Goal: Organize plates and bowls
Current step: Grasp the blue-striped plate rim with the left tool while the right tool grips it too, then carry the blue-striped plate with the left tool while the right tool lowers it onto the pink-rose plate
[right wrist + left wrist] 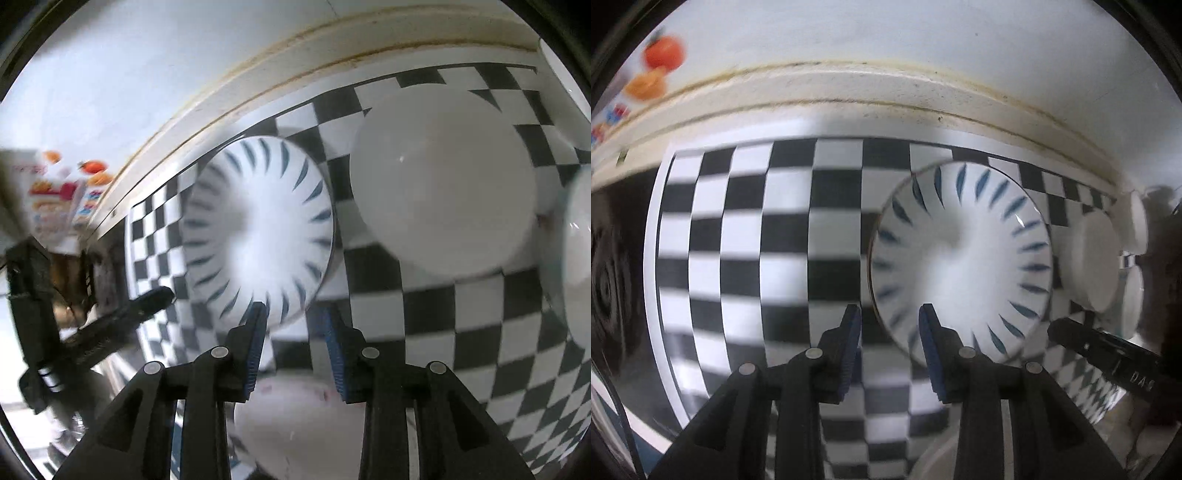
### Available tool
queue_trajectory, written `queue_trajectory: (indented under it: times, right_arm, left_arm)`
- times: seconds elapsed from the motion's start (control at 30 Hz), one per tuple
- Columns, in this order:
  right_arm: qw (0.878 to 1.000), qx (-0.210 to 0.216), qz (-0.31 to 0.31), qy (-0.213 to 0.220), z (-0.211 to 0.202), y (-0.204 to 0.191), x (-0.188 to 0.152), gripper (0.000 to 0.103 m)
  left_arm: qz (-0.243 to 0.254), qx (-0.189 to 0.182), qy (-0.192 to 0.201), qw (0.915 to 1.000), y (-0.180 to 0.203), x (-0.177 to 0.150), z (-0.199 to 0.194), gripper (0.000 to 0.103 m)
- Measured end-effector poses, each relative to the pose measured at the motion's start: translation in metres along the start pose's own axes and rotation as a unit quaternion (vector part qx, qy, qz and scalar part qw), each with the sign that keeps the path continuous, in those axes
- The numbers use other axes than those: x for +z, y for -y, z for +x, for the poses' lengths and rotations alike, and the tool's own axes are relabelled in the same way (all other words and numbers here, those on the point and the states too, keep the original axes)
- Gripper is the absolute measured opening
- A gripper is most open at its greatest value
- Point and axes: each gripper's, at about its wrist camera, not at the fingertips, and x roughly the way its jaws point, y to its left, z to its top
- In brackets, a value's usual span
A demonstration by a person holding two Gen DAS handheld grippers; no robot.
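Blue-leaf bowl: the bowl with blue leaf strokes [960, 254] sits upright on the checkered mat [746, 236], toward the mat's far edge near the wall ledge [849, 88]. It stands alone, not nested in anything.
White bowls: your right wrist view shows a plain white bowl [443, 184] just beside the blue-leaf one, and another white bowl [580, 258] at the right edge. They are close together but still separate, not stacked.
Near dish: a pale dish [295, 417] lies under your right tongs. It is blurred, so you cannot tell whether it is a plate or a bowl.
Left tongs: your left gripper [890, 312] hangs over the near rim of the blue-leaf bowl with the jaws partly apart. Nothing is between the pads, so you hold nothing there.
Right tongs: your right gripper [291, 308] also has its jaws partly apart and empty, in front of the blue-leaf bowl's near rim.
Done so far: the dishes are gathered on one mat, but no stack is visible in either view.
Left to do: by the look of it, most of the sorting remains. Nest the bowls together and set any plates in their own pile.
Caution: both views are smeared, so steady your hands before you close on a rim.
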Motion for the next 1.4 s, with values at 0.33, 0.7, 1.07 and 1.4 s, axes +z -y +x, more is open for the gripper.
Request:
queue_trajectory:
  times: [0.33,0.7,1.07,1.4]
  right_arm:
    - [0.998,-0.039,0.053,-0.011,0.048,0.008,0.021,0.035]
    - [0.997,-0.045,0.065,0.010,0.052,0.013,0.026,0.014]
    - [0.999,-0.024,0.045,-0.002,0.042,0.010,0.021,0.011]
    - [1.000,-0.018,0.014,0.011,0.012,-0.002,0.011,0.011]
  left_arm:
    - [0.053,0.017,-0.066,0.9963,0.005,0.062,0.059,0.034]
    - [0.070,-0.024,-0.048,0.9961,0.010,0.057,0.061,0.025]
    - [0.052,-0.037,-0.028,0.9976,0.001,0.004,0.039,0.025]
    - [0.053,-0.030,0.001,0.9982,0.003,-0.016,-0.007,0.025]
